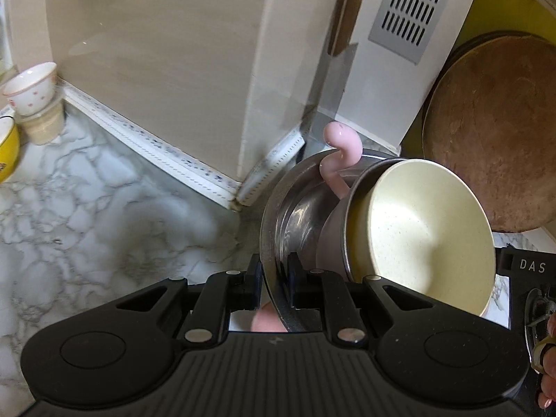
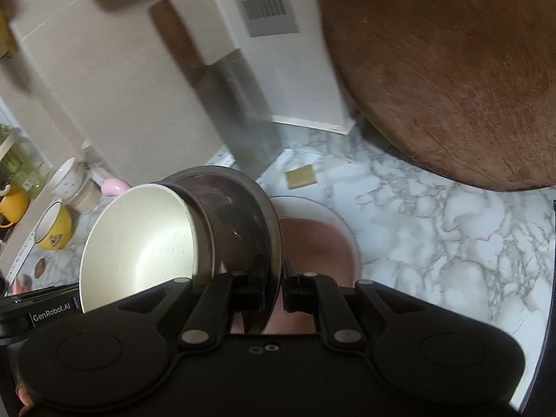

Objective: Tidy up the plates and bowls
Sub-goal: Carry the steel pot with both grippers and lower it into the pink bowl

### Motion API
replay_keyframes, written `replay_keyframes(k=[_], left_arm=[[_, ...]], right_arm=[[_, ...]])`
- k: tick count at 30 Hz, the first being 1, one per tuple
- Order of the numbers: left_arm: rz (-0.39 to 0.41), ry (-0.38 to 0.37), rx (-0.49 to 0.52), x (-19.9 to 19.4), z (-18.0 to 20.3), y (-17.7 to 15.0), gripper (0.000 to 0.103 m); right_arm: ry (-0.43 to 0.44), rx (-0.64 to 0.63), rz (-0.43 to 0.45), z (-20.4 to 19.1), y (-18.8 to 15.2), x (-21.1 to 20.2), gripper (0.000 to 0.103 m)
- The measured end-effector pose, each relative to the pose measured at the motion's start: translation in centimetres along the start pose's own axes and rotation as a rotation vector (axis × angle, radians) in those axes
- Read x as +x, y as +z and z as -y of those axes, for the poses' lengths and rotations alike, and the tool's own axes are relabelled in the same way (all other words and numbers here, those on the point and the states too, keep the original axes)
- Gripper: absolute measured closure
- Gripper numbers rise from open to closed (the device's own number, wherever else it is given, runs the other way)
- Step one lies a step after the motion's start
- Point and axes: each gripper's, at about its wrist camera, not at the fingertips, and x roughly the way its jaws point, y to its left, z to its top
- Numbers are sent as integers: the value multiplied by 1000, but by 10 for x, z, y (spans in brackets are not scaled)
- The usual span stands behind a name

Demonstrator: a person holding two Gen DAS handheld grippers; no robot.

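Note:
Both grippers grip the rim of a steel bowl (image 1: 295, 205) from opposite sides and hold it tilted above the marble counter. My left gripper (image 1: 274, 278) is shut on its near rim. My right gripper (image 2: 276, 292) is shut on the steel bowl (image 2: 250, 215) too. A cream bowl (image 1: 424, 232) with a steel outer shell and a pink handle (image 1: 337, 153) rests inside it; it also shows in the right wrist view (image 2: 139, 239). Below, a pink plate (image 2: 319, 243) lies on the counter.
A round wooden board (image 2: 451, 69) leans at the back right, also visible in the left wrist view (image 1: 493, 132). A cleaver (image 2: 222, 83) leans on the wall. Stacked white cups (image 1: 33, 93) and a yellow mug (image 2: 54, 229) stand at the left. A small tan block (image 2: 301, 175) lies on the marble counter (image 2: 434, 229).

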Motion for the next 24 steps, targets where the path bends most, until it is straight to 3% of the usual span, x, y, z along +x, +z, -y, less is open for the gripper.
replay_keyframes(k=[13, 24], left_arm=[[-57, 24, 29, 42, 22, 2, 90], [-81, 33, 35, 58, 21, 2, 90]], right_arm=[[-7, 30, -58, 39, 7, 33, 93], [-6, 39, -88, 45, 4, 53, 93]])
